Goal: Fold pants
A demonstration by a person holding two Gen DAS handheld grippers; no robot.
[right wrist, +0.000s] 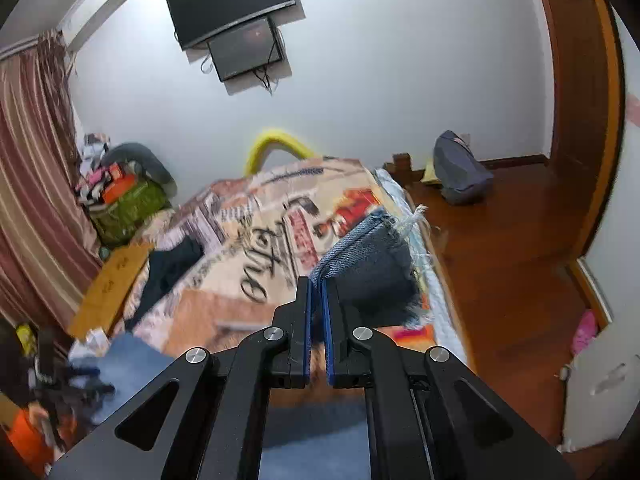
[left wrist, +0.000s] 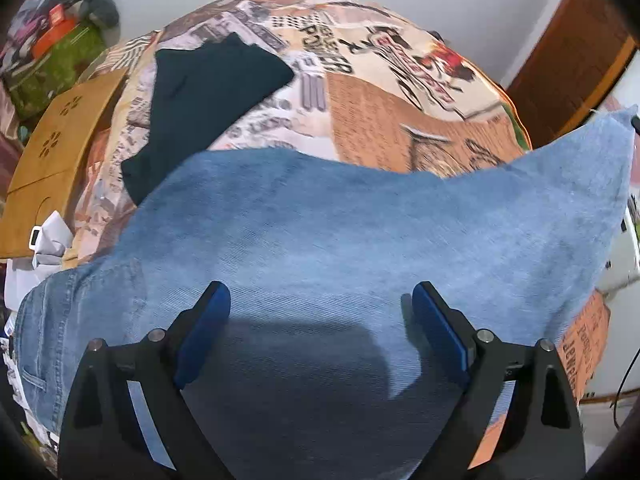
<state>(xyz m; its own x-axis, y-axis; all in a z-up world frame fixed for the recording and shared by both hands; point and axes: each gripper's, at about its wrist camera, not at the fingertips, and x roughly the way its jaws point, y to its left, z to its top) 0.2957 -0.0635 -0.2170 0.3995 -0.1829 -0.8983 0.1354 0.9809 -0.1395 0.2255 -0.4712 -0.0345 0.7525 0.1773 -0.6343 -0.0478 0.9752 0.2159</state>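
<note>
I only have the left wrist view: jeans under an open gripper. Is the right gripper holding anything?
Observer: Yes, the right gripper is shut on the jeans, pinching them near the frayed hem.
Operator: Is that end lying on the bed?
Observer: No, the hem end is lifted above the printed bedspread.
Operator: Which side of the bed is it on?
Observer: Near the bed's edge beside the wooden floor.
</note>
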